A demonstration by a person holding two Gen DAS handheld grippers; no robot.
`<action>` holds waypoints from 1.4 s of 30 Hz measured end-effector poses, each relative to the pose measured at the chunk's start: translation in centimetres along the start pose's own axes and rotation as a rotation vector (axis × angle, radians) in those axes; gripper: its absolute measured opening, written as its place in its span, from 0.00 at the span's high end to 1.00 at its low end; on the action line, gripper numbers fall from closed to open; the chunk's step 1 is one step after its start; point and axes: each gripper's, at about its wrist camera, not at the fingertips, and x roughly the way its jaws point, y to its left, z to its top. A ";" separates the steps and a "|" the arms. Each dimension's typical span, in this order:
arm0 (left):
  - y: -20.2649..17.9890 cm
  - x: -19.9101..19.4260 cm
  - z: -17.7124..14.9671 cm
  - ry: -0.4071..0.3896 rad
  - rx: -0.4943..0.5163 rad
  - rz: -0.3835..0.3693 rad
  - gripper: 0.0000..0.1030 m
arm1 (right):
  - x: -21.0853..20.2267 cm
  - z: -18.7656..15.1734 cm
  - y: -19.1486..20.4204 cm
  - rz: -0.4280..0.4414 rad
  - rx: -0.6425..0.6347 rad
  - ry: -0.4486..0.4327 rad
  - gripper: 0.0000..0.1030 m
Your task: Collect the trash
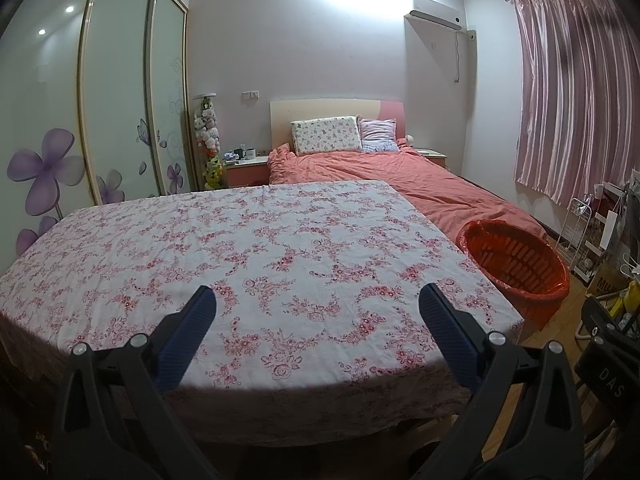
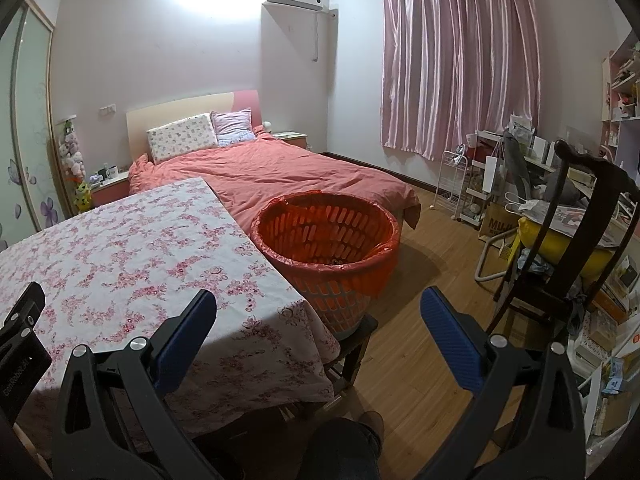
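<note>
Left gripper (image 1: 318, 300) and right gripper (image 2: 318, 304): both spread wide, nothing held. Table (image 1: 256, 240) is bare; lined basket (image 2: 328, 236) is set beside it for trash.

"das" on a black mount (image 1: 610, 380), "genrobot.ai", seemingly, on another (image 2: 18, 374), "mu-" on a cardboard box (image 2: 498, 224).

Left wrist faces table (image 1: 280, 240); right wrist angled toward basket (image 2: 328, 236); both share bed (image 1: 420, 176)
</note>
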 end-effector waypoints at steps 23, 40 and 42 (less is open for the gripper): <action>0.3 0.2 -0.3 0.011 -0.011 0.000 0.04 | 0.0 0.0 0.0 0.001 -0.001 0.000 0.02; 0.3 0.2 -0.2 0.012 -0.011 0.000 0.04 | 0.0 0.0 -0.1 0.001 0.000 0.001 0.02; 0.3 0.2 -0.2 0.012 -0.011 0.000 0.04 | 0.0 0.0 -0.1 0.001 -0.001 0.001 0.02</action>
